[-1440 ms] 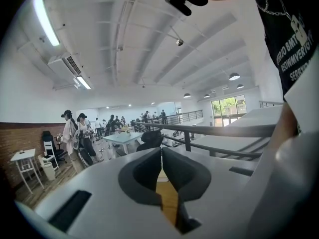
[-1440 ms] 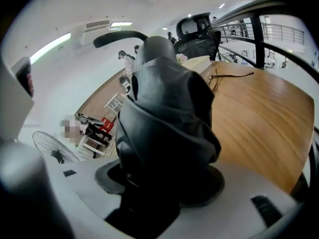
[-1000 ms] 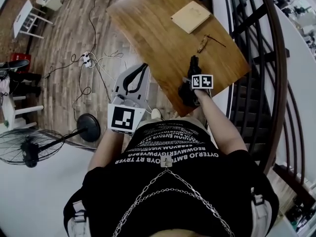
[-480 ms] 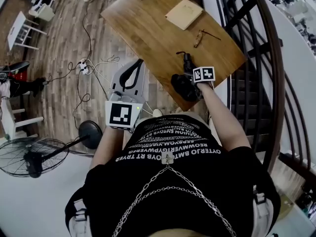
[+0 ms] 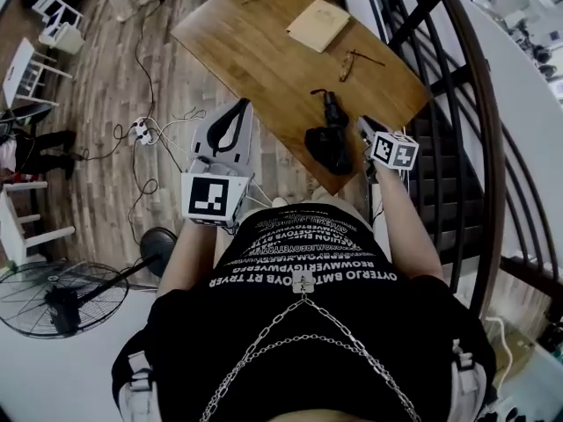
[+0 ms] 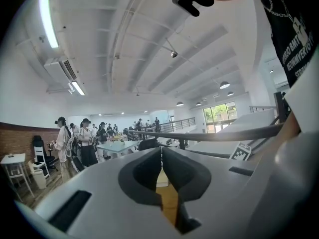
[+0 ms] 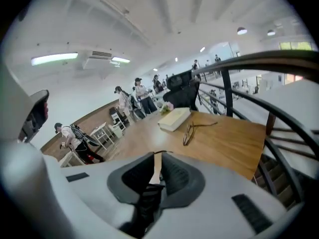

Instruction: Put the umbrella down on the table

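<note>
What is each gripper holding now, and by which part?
Nothing. The folded umbrella lies on the table, free of the right gripper, whose jaws have just been closing on nothing. The left gripper is empty too.

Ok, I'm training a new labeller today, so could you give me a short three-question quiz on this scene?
1. True or false: the umbrella lies on the wooden table.
2. What lies between the book and the umbrella? A: glasses. B: a mug. C: a phone.
3. Fill in: the jaws of the left gripper are ____.
Key: 1 true; 2 A; 3 shut, with nothing between them.
</note>
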{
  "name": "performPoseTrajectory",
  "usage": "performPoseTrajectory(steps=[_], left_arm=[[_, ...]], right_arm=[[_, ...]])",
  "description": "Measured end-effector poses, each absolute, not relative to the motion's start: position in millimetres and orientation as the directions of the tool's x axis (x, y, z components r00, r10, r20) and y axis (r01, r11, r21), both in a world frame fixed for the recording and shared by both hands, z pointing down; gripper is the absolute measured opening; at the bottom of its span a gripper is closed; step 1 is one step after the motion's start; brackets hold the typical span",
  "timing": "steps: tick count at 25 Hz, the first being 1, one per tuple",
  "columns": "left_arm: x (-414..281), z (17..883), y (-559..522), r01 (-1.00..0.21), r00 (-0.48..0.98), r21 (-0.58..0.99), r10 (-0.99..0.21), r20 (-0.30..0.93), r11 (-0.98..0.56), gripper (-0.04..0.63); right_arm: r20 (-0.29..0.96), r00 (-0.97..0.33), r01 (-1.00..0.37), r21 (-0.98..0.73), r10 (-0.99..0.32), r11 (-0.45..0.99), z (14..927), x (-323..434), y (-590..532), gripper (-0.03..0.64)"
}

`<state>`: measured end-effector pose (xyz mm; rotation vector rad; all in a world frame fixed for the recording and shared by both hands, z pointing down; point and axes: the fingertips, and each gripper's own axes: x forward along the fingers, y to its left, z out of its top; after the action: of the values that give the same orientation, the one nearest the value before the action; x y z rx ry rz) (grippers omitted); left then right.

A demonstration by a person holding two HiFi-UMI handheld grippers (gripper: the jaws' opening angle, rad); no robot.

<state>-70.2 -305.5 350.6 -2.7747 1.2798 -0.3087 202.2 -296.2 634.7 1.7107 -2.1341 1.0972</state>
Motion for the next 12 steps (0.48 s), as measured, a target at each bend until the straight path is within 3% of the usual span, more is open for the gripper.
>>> performPoseTrajectory(steps=[4,12], left_arm=[[-80,351,-301,-0.734,0.646,-0.157,-0.750,0.141,-0.661,0.031],[-95,341,-311,-0.743,0.643,-0.147,-0.758,0.112,-0.652,0.031]], right_arm=[[0.463,-0.263,-0.947,-0.293,-0.846,0.134,590,194,-283,0.018],[0.360,-0.224,-0.974,-0.125,-0.906,0.192,516,182,-273,0.017]])
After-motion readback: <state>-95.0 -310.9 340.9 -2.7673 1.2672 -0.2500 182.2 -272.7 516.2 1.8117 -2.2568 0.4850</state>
